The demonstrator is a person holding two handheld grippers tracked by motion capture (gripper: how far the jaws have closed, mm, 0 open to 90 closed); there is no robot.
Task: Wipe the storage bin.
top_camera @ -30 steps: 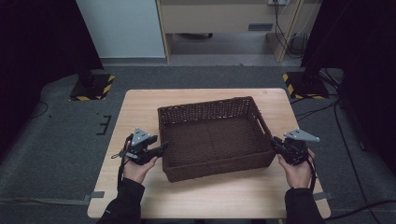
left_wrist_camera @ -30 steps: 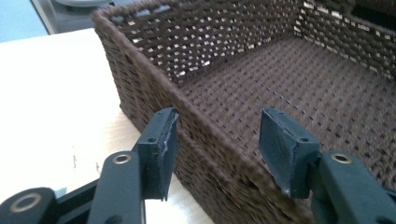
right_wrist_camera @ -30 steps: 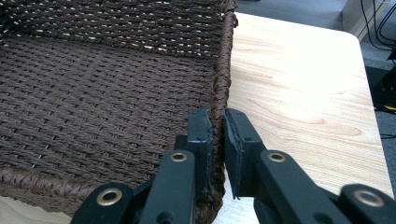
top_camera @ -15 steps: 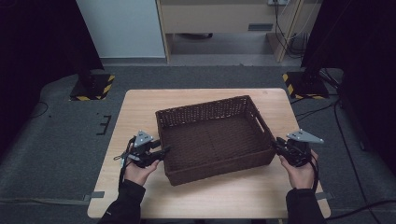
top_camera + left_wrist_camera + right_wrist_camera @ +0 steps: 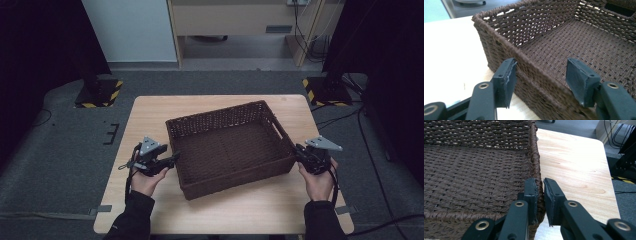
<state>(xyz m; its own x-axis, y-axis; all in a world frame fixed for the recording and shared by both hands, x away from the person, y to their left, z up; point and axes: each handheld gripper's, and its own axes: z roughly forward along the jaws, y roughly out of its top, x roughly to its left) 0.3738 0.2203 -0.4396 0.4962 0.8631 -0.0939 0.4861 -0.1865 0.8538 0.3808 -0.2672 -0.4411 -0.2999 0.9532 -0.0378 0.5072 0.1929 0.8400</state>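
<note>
Dim lab floor surrounds a wooden table [image 5: 150, 112] where a basket [image 5: 227, 147] sits between 2 grippers. Right gripper [image 5: 541, 195] pinches its rim; left gripper [image 5: 540, 77], jaws just widening, straddles the opposite wall without gripping. A 1-sided lift could tilt or drag it.

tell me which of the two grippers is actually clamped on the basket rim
The right gripper: its jaws pinch the wicker basket wall at the rim. The left gripper straddles the opposite wall with its jaws spread, having just opened, pads clear of the weave.
</note>
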